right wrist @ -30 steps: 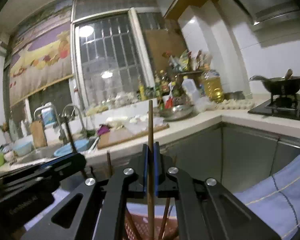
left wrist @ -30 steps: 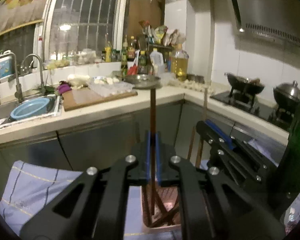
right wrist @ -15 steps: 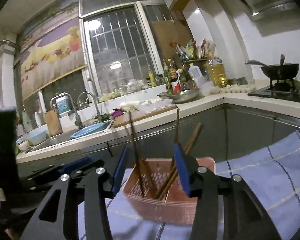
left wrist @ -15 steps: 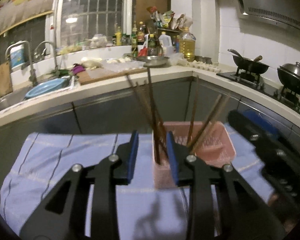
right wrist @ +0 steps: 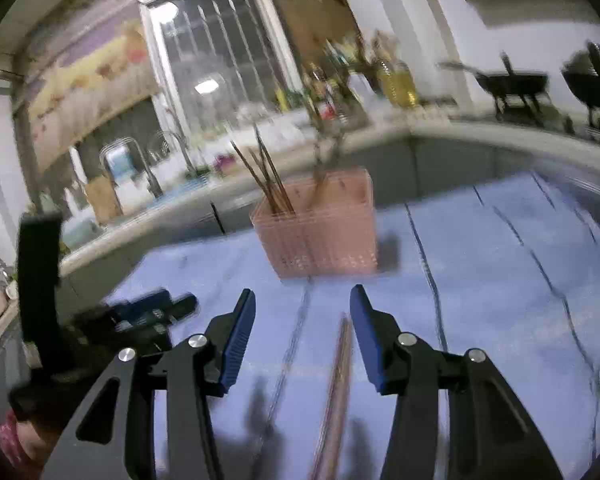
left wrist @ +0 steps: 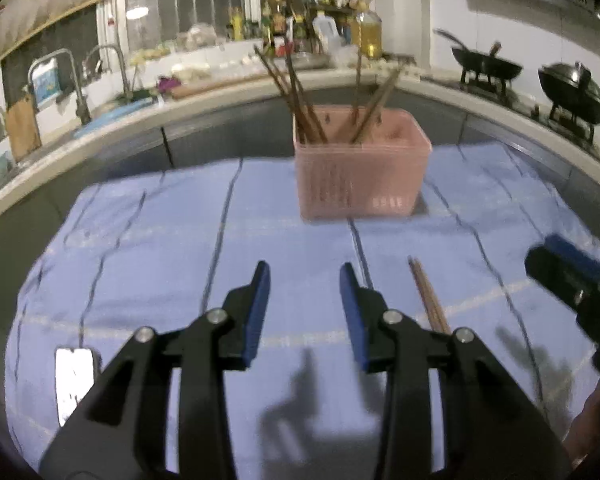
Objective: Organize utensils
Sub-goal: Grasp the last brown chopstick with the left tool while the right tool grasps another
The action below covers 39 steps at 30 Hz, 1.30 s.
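Observation:
A pink plastic basket (left wrist: 362, 176) stands on the blue checked cloth (left wrist: 148, 248) and holds several brown chopsticks (left wrist: 300, 92) leaning upright. It also shows in the right wrist view (right wrist: 320, 232). A pair of brown chopsticks (left wrist: 430, 300) lies flat on the cloth, just right of my left gripper (left wrist: 304, 312), which is open and empty. My right gripper (right wrist: 302, 332) is open and empty, with that pair of chopsticks (right wrist: 338, 384) on the cloth between its fingers. The right gripper's tip shows at the right of the left wrist view (left wrist: 572, 276).
A white card (left wrist: 74, 380) lies on the cloth at the near left. Behind the table runs a counter (left wrist: 220, 92) with a sink tap (left wrist: 80, 80), bottles and a chopping board. Two woks (left wrist: 486, 66) stand on the stove at the right.
Both grippers let go of the chopsticks they held over the basket, opened and drew back and down towards the cloth. The released chopsticks now stand in the basket.

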Each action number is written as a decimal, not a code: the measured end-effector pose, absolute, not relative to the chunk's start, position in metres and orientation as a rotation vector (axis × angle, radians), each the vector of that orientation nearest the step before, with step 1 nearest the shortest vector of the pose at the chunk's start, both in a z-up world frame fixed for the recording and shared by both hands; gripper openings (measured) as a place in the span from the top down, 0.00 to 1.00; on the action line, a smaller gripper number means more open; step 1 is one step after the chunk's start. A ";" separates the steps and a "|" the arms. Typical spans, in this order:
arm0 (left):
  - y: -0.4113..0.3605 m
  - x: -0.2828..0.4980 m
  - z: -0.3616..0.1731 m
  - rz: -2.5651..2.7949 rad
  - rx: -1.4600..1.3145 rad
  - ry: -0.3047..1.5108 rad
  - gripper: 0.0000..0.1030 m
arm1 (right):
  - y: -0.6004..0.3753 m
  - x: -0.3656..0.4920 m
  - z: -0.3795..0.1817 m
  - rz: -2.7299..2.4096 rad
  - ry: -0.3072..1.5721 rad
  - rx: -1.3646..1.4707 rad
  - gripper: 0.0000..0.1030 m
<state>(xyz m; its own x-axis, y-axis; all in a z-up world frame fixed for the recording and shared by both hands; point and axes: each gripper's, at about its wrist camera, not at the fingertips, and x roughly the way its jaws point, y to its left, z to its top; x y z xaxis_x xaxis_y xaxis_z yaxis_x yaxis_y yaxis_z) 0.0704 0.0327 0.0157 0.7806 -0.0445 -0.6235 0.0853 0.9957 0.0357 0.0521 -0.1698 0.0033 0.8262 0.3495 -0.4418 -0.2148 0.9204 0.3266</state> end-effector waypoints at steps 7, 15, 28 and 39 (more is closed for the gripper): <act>0.030 0.049 -0.021 -0.081 0.067 0.767 0.67 | -0.168 0.032 -0.053 0.278 0.737 0.217 0.68; 0.024 0.044 -0.043 -0.096 0.066 0.826 0.67 | -0.154 0.037 -0.079 0.279 0.854 0.158 0.82; 0.000 0.050 -0.039 -0.162 0.081 0.841 0.67 | -0.152 0.041 -0.082 0.242 0.849 0.111 0.94; -0.059 0.079 -0.055 -0.197 0.184 0.877 0.41 | -0.191 0.024 -0.087 0.239 0.871 0.241 0.93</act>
<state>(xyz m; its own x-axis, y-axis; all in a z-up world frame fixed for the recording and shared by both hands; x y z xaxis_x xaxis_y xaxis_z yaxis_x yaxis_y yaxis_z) 0.0786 -0.0589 -0.0548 0.6238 -0.0952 -0.7758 0.2458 0.9661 0.0791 0.0238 -0.1912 -0.0869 0.6206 0.3036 -0.7229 -0.1083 0.9463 0.3045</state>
